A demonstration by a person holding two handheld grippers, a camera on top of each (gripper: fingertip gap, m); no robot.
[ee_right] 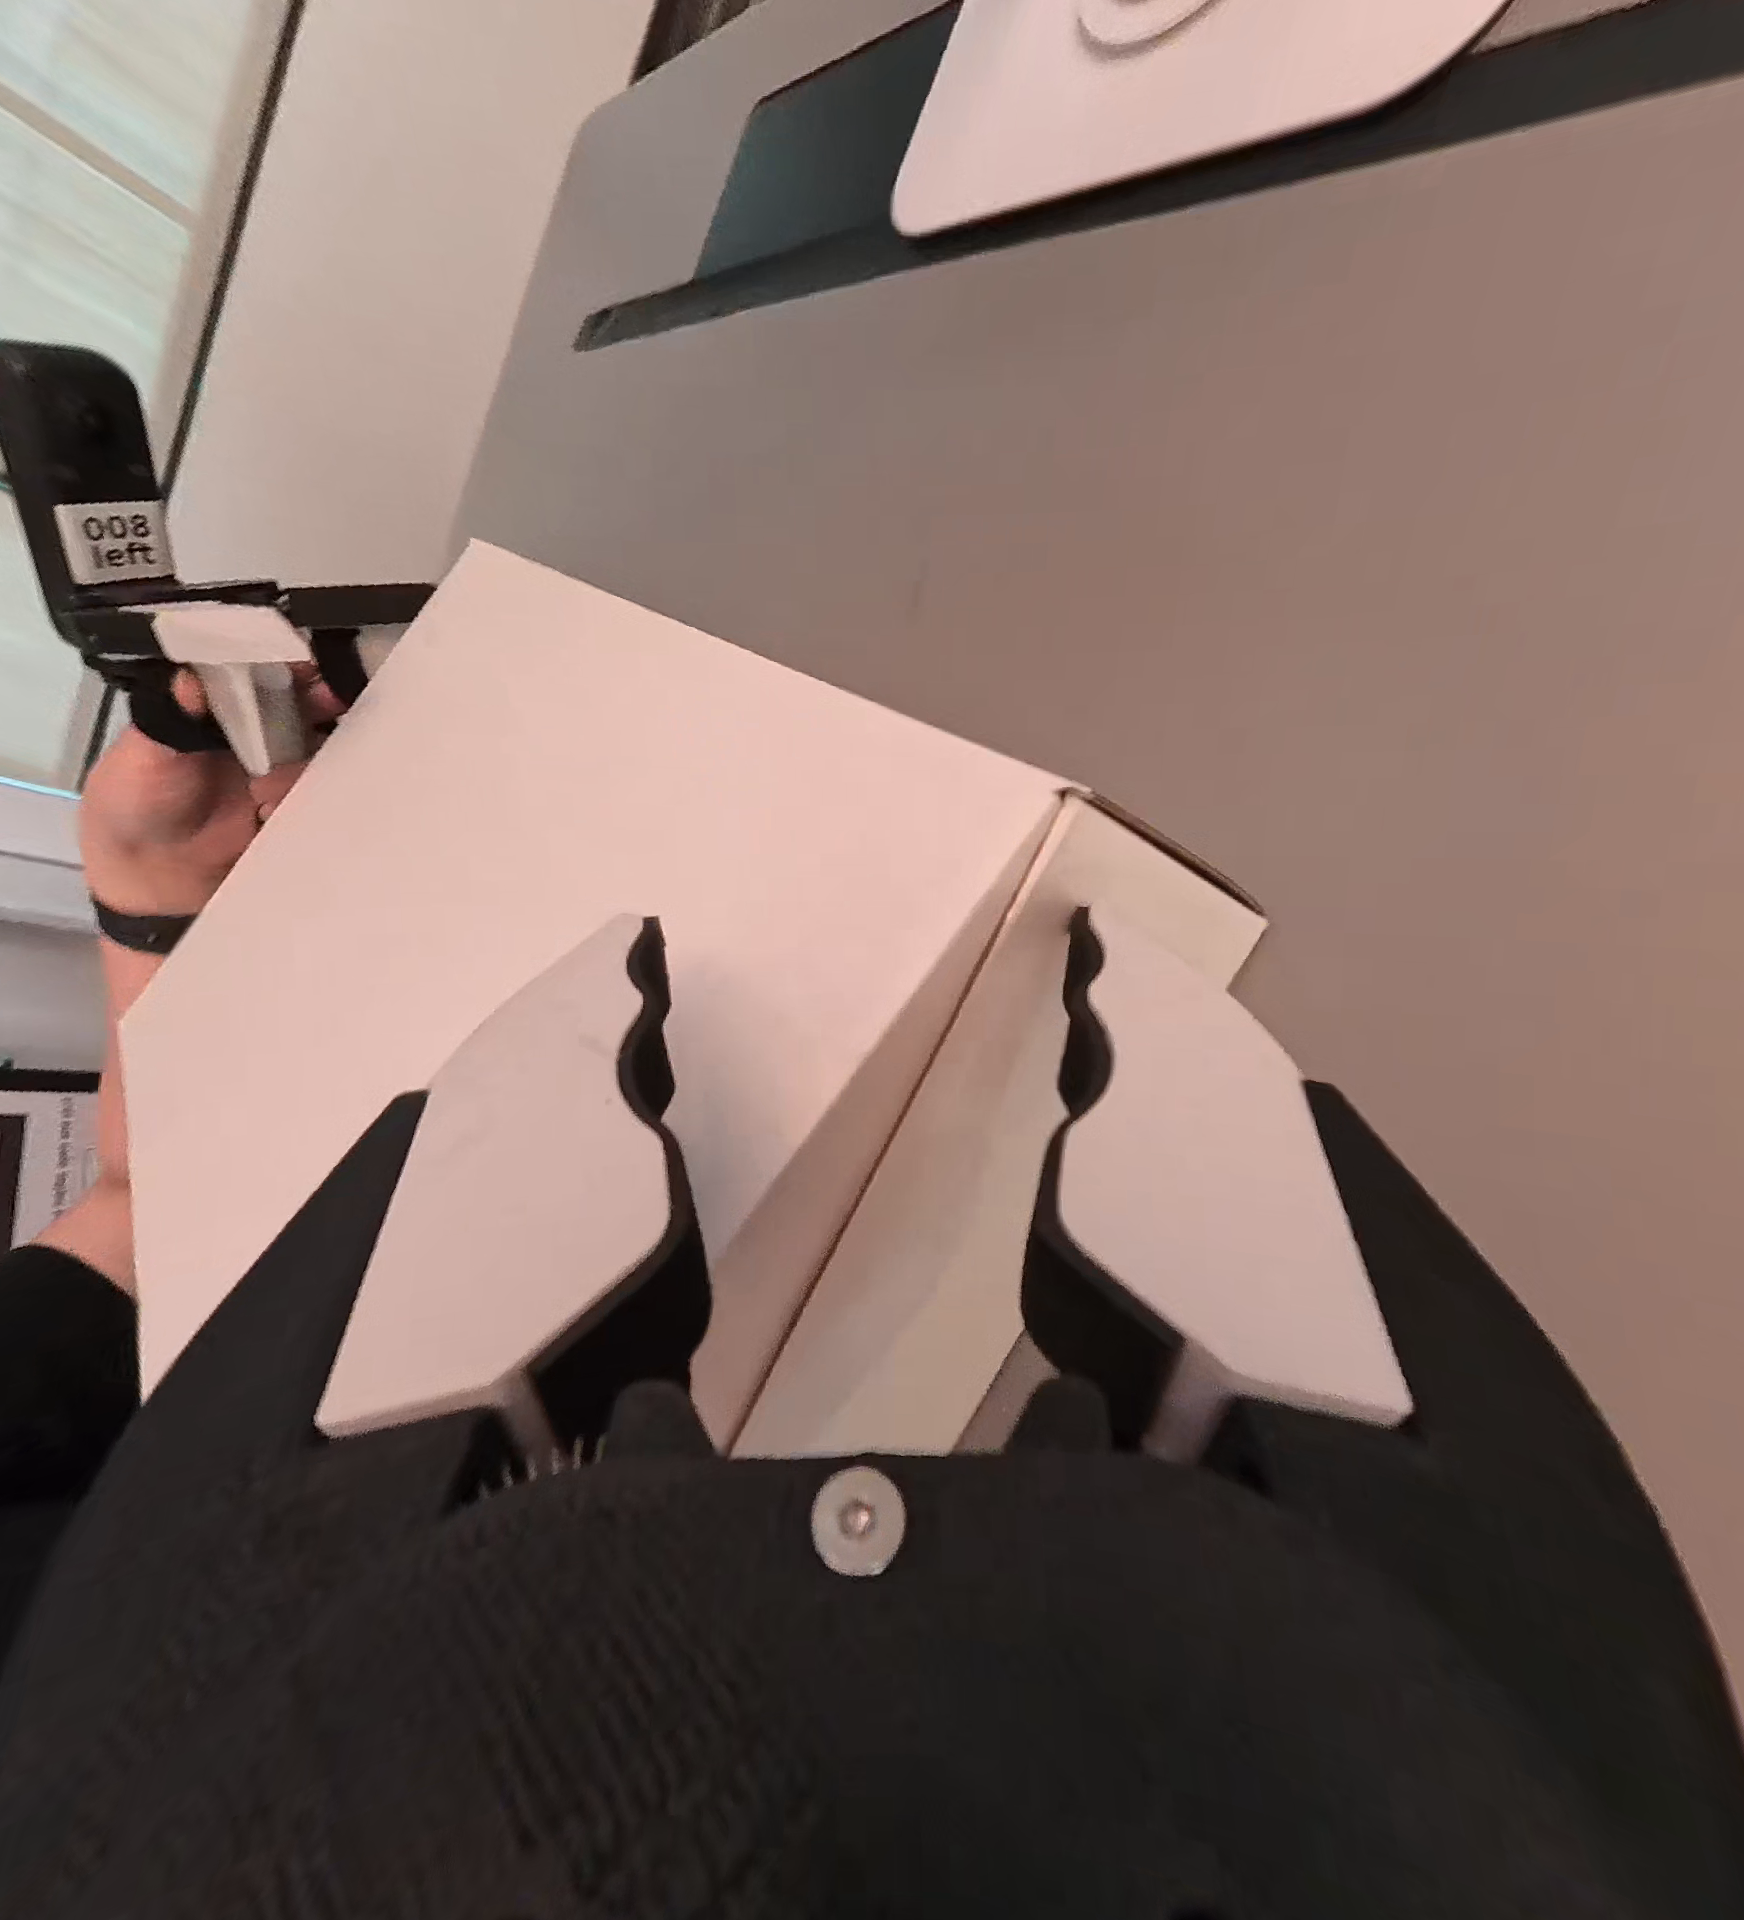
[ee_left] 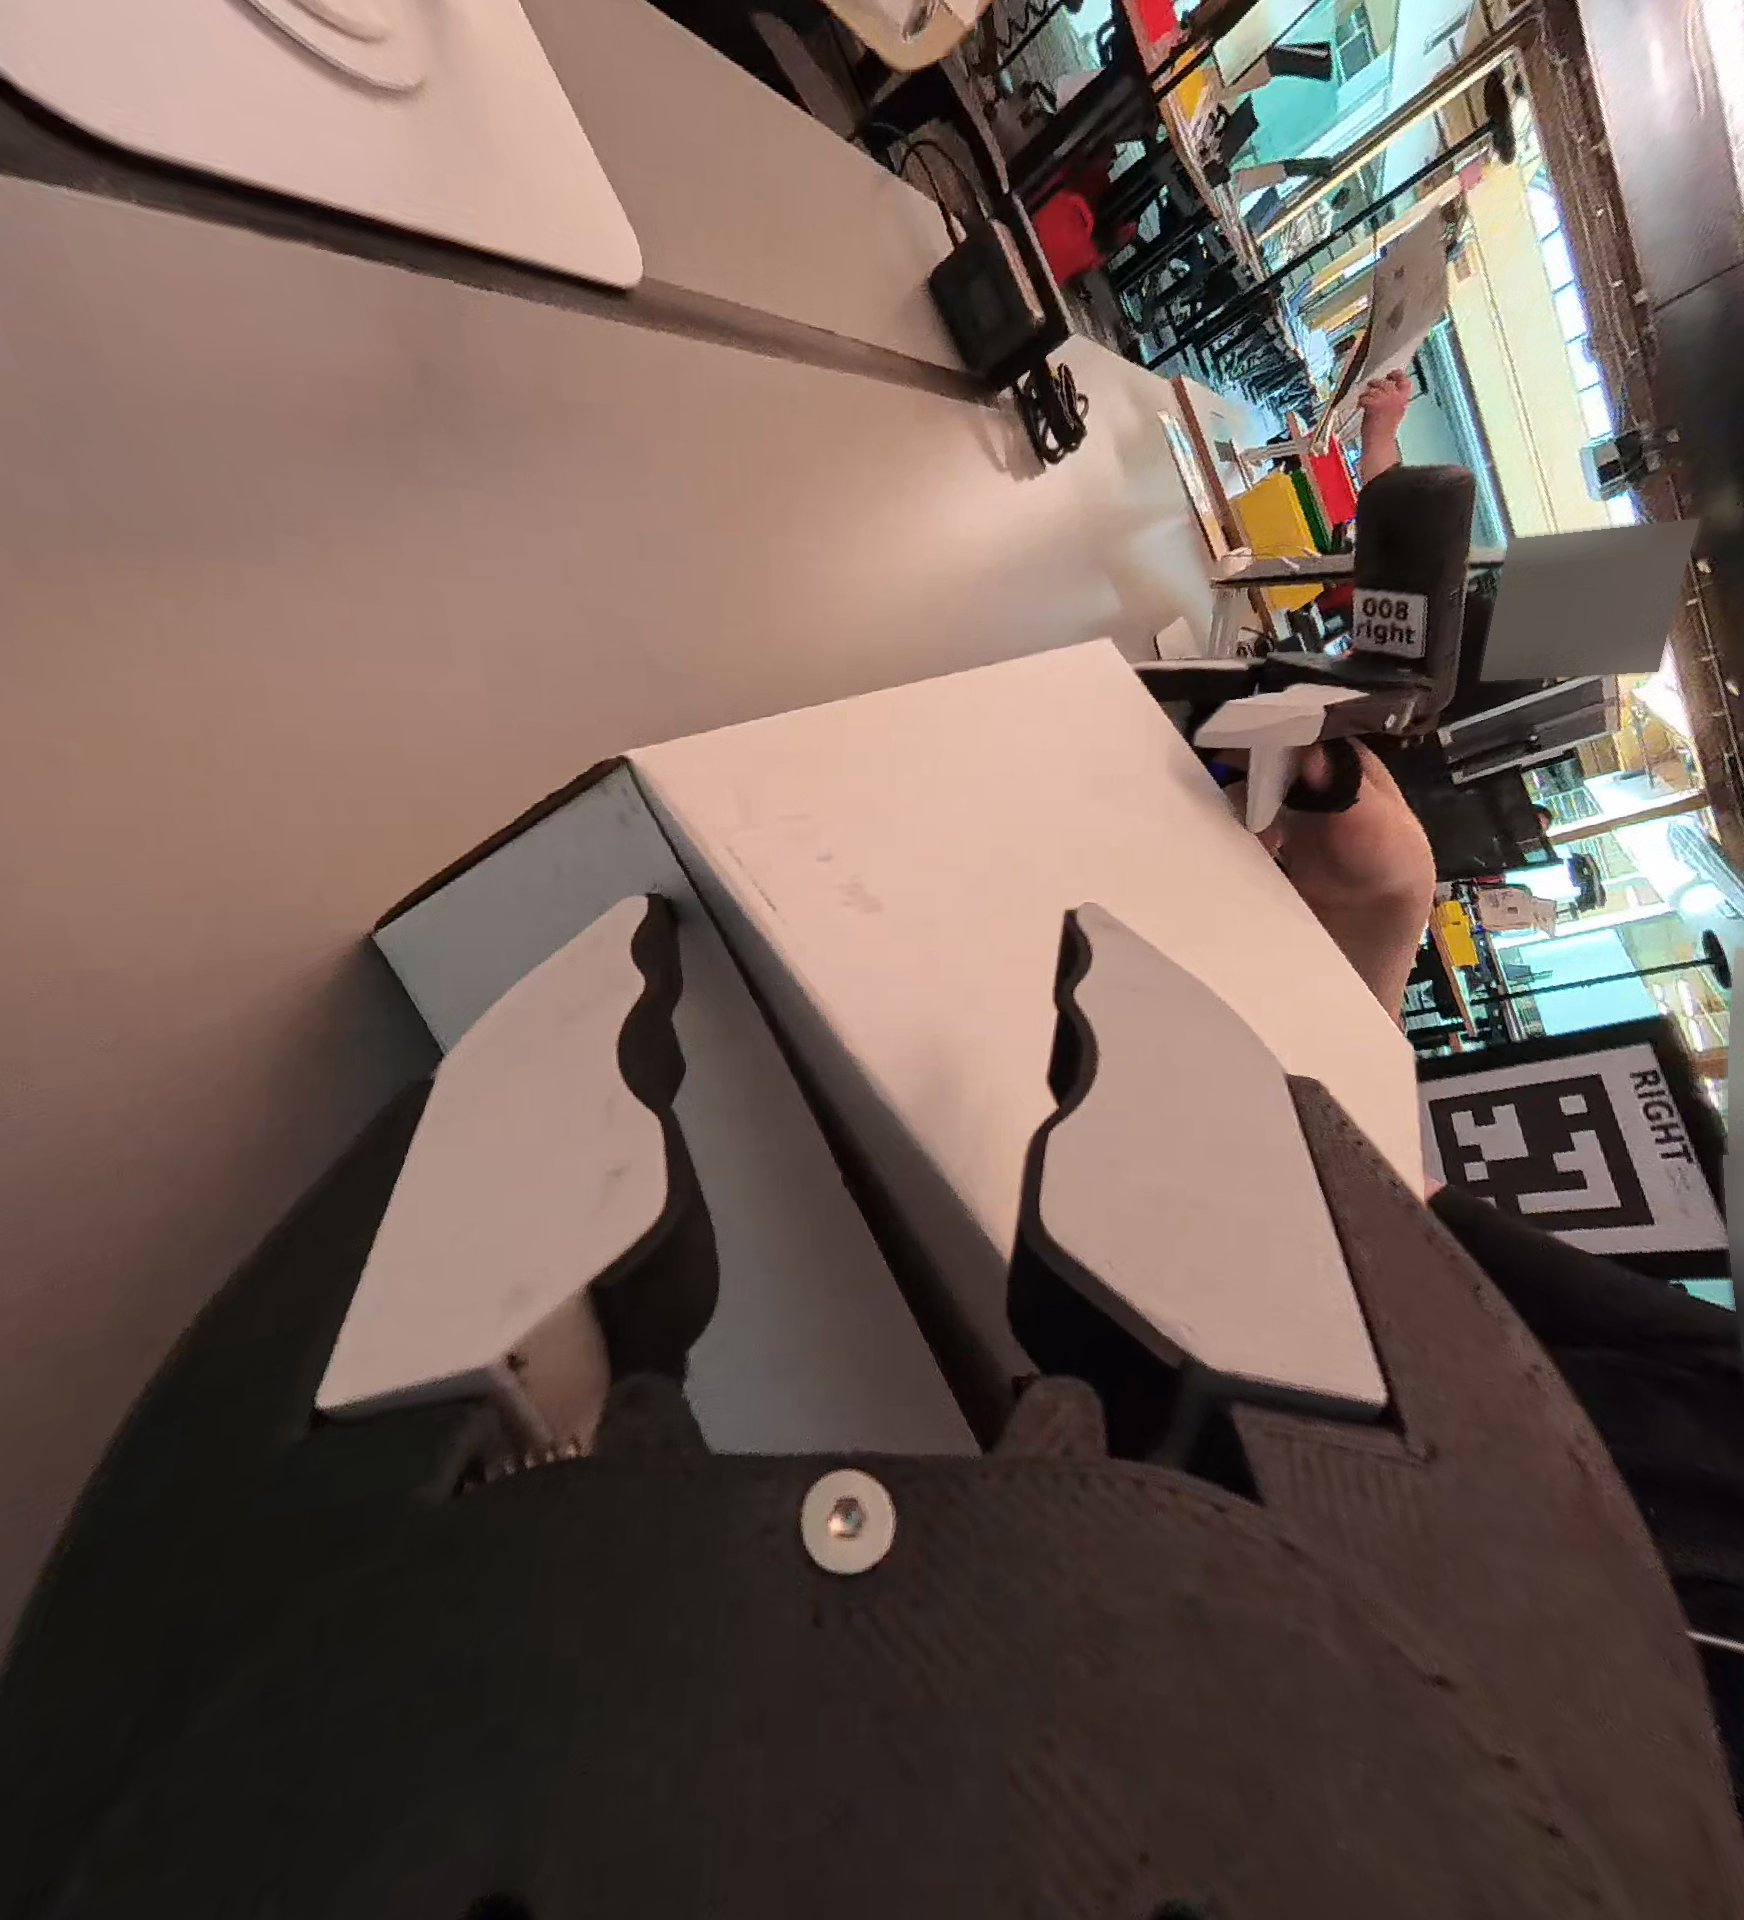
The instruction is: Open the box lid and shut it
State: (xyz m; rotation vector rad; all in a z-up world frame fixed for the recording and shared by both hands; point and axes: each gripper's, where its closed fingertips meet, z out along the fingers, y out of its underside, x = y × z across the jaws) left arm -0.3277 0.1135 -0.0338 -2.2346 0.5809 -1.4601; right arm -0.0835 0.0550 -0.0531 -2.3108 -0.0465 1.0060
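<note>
while both grippers straddled its ends, the white box [ee_left: 961, 862] sat on the smooth grey table [ee_left: 328, 582].
the left gripper [ee_left: 863, 935] had its scalloped black-edged fingers [ee_left: 556, 1132] spread apart across one corner edge of the flat matte cardboard lid [ee_right: 577, 862]; the right gripper [ee_right: 863, 935] was likewise splayed over the opposite corner, neither visibly pinching. a rounded white pad [ee_right: 1159, 94] lay beyond the dark table seam.
</note>
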